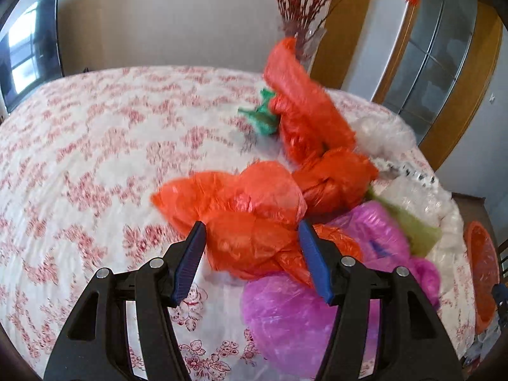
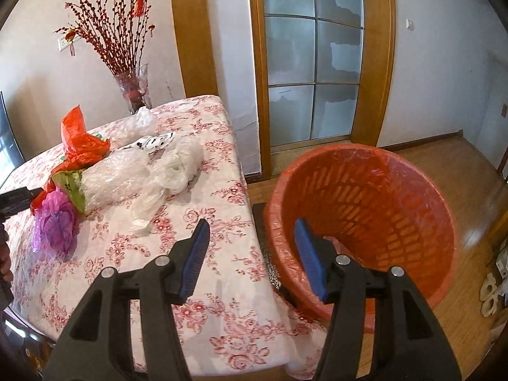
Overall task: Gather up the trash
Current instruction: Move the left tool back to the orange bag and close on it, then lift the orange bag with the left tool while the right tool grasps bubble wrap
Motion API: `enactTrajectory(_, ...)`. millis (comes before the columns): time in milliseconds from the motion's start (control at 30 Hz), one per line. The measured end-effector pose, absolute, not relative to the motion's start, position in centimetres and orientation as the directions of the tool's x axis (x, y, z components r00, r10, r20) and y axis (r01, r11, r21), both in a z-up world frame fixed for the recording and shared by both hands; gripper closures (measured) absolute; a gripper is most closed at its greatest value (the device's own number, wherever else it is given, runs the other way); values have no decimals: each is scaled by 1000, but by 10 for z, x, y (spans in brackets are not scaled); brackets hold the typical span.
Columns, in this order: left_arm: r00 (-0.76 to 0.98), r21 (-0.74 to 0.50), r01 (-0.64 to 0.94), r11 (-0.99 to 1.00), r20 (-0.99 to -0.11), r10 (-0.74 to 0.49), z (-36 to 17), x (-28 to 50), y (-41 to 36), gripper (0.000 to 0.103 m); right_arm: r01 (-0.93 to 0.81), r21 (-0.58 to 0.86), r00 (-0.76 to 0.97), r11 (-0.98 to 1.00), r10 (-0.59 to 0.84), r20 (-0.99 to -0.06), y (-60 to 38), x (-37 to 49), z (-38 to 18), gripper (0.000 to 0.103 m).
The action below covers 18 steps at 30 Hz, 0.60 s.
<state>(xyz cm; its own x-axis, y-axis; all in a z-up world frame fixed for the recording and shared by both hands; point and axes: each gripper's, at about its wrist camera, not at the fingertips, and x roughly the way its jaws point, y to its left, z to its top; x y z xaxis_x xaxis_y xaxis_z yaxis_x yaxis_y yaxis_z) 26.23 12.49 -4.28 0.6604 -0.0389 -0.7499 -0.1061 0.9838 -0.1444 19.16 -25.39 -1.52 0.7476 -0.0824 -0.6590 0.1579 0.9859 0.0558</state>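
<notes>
The right tool [image 2: 250, 238] hangs open between the table edge [image 2: 244, 187] and an orange basket [image 2: 365, 209].

No writing, label, brand or number can be read in either view. The orange plastic bags [image 1: 254, 216] and the purple bag [image 1: 285, 317] carry no legible print; a small blue mark on the purple bag is too blurred to make out. The black-and-white patterned wrapper [image 2: 155, 142] on the worktop [image 2: 222, 285] shows only spots, no letters. The red hanging ornaments [image 2: 138, 0] among the branches bear nothing readable at this size.
</notes>
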Motion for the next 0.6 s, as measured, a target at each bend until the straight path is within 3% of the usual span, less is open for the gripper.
enactTrajectory(167,637,-167,-112,980,-769,-59,-54,264,130,48,142,49,748,989,-75,-659,-246,193,-13,48)
enactTrajectory(433,657,-183,-112,977,-751,-65,-50,262,141,67,110,45,747,993,-53,-662,-230,197,-14,48)
enactTrajectory(600,680,-162,-130,978,-733,-31,-45,255,148,68,80,43,749,996,-32,-662,-217,203,-14,48)
